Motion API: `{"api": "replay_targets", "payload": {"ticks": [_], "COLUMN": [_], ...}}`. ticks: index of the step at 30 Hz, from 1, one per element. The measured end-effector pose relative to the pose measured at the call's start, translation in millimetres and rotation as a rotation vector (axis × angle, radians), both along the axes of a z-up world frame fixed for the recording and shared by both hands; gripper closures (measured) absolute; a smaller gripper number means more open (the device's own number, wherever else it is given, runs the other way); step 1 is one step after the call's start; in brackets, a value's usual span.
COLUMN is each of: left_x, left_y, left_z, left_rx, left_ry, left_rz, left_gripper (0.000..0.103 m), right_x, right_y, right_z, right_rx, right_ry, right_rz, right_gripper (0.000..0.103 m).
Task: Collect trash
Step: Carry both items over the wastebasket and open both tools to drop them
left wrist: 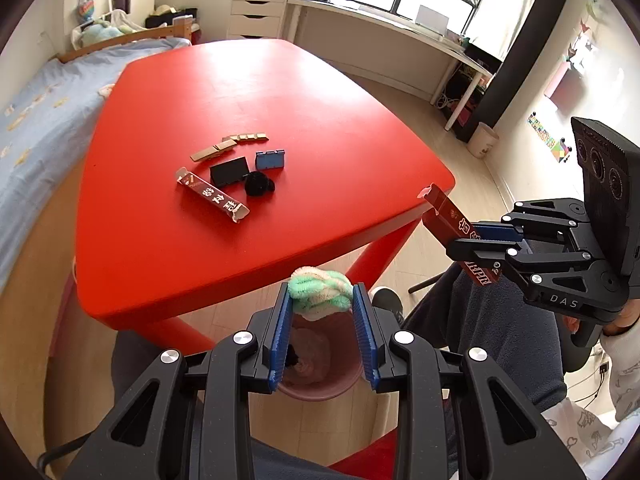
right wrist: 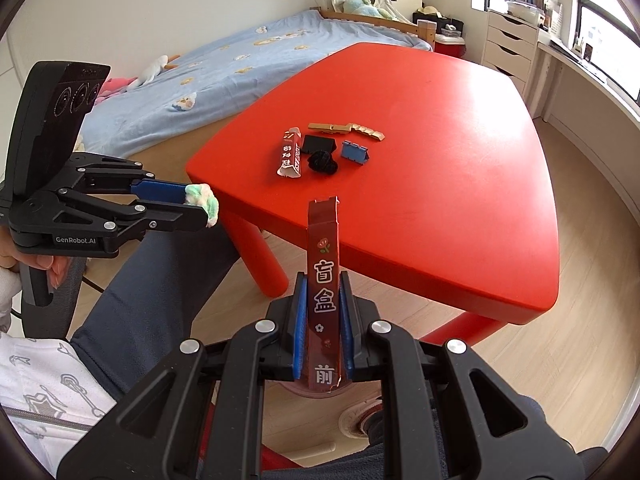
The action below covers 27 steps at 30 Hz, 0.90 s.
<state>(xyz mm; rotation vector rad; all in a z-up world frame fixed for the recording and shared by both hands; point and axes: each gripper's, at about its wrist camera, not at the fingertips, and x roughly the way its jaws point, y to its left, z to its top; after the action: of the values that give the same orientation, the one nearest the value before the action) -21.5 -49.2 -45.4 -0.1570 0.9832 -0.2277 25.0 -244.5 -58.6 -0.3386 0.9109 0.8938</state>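
Note:
My left gripper (left wrist: 322, 300) is shut on a fluffy green-and-white wad (left wrist: 320, 293) and holds it above a pink bin (left wrist: 316, 376) on the floor. It also shows in the right wrist view (right wrist: 200, 204) with the wad (right wrist: 204, 200). My right gripper (right wrist: 323, 280) is shut on a long dark red box (right wrist: 324, 280), off the table's near edge; it also shows in the left wrist view (left wrist: 460, 236). On the red table (left wrist: 248, 92) lie a second red box (left wrist: 212, 194), a black wad (left wrist: 258, 184), a black piece (left wrist: 229, 171), a blue piece (left wrist: 270, 159) and gold strips (left wrist: 228, 145).
A bed with a blue cover (right wrist: 224, 68) stands beyond the table. A white drawer unit (left wrist: 256, 12) and a long white desk (left wrist: 380, 28) stand under the window. A small beige bin (left wrist: 482, 141) stands on the floor by a black cabinet. My legs are under both grippers.

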Motion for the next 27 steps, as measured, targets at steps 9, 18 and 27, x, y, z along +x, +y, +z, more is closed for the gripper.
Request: {"api": "replay_targets", "payload": {"ticks": [9,18,27], "left_x": [-6.3,-6.7,-5.1], "left_y": [-7.6,-10.0,-8.1], "left_z": [-5.3,-3.8,-2.1], "left_rx": [-0.009,-0.012,-0.017], "left_ry": [0.011,0.009,-0.003], "left_rz": [-0.011,-0.018,-0.001], "left_gripper": [0.073,0.073,0.026], "right_x": [-8.0,-9.0,-5.4], "right_y": [-2.5,-3.7,-9.0], "right_z": [-8.3,-5.9,-3.2], "right_rx": [0.007,0.023,0.043], "right_ry": [0.022,0.026,0.027], "right_rz": [-0.005,-0.002,-0.023], "right_gripper": [0.089,0.089,0.028]}}
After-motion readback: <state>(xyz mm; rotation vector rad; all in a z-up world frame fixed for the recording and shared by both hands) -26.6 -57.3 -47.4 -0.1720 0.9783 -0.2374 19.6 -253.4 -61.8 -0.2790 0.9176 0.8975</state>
